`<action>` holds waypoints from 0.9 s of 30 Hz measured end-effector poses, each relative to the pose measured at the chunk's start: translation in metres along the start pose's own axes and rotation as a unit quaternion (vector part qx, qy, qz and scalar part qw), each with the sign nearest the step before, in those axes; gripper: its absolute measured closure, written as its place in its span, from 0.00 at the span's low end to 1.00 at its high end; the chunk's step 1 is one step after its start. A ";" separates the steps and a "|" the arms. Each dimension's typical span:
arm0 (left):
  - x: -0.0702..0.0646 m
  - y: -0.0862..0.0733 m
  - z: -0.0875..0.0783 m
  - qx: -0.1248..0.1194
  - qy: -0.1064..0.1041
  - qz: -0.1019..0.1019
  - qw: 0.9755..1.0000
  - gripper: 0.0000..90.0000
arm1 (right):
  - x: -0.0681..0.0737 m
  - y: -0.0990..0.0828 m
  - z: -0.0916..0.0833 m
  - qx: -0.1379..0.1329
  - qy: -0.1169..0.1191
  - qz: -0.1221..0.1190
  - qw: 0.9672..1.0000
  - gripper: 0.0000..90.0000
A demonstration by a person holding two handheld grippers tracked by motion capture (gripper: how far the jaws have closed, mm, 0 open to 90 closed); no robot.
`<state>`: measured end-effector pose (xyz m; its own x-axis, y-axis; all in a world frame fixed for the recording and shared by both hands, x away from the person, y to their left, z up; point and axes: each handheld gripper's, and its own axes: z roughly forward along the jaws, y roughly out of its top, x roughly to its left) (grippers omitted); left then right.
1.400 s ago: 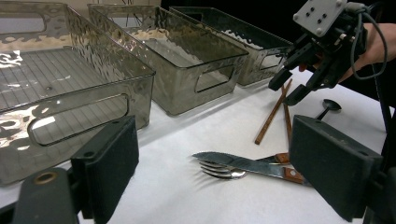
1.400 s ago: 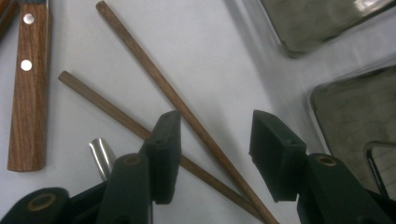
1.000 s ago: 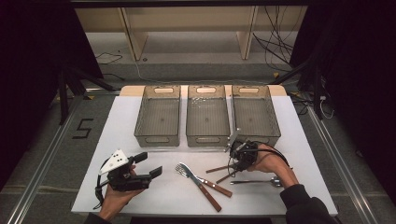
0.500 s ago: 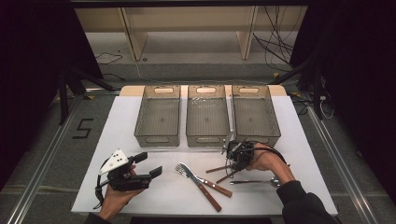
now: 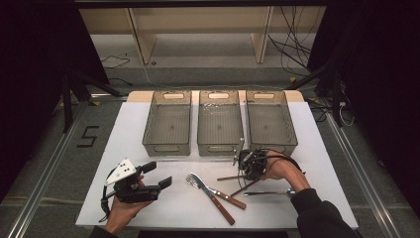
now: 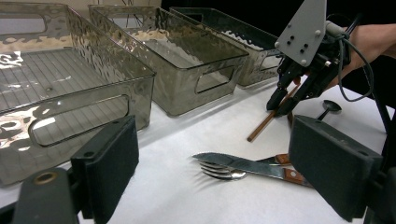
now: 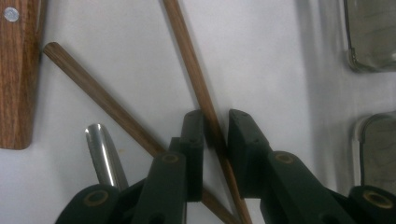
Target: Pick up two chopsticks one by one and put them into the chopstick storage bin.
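- High view: the right gripper point(image 5: 246, 168) points down at two crossed chopsticks point(image 5: 233, 177) just before the right bin point(image 5: 290, 130), its jaws nearly together, having just been closing; the left gripper point(image 5: 153, 174) is held in the hand above the table's near-left part, jaws wide apart, holding nothing.
- Left gripper view: fork point(image 6: 219, 171) and knife point(image 6: 243, 165) lie ahead, crossed.
- Right gripper view: a narrow gap remains between the jaws — one chopstick point(image 7: 198, 88) runs through it, lying on the table; whether the pads press it I cannot tell.

Three clear bins point(image 5: 219, 124), two wooden chopsticks point(image 7: 198, 88), one knife point(image 5: 218, 192), one fork point(image 5: 210, 198), one spoon point(image 5: 267, 193)
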<state>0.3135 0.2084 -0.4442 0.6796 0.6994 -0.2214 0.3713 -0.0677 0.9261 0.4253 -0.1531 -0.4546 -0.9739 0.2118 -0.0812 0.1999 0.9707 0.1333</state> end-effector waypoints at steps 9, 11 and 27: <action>0.000 0.000 0.000 0.000 -0.001 0.001 1.000 0.17 | 0.002 0.003 0.000 0.009 0.000 -0.016 1.000 0.93; 0.000 0.000 0.000 0.000 -0.001 0.001 1.000 0.17 | 0.003 0.004 0.000 0.009 -0.002 -0.025 1.000 0.94; 0.000 0.000 0.000 0.001 0.001 0.000 1.000 0.17 | 0.001 0.003 -0.026 -0.045 -0.029 0.000 0.999 0.95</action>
<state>0.3135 0.2086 -0.4440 0.6787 0.7002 -0.2217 0.3728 -0.0684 0.9254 0.4217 -0.1529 -0.4285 -0.9657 0.2200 -0.1376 0.1865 0.9571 0.2216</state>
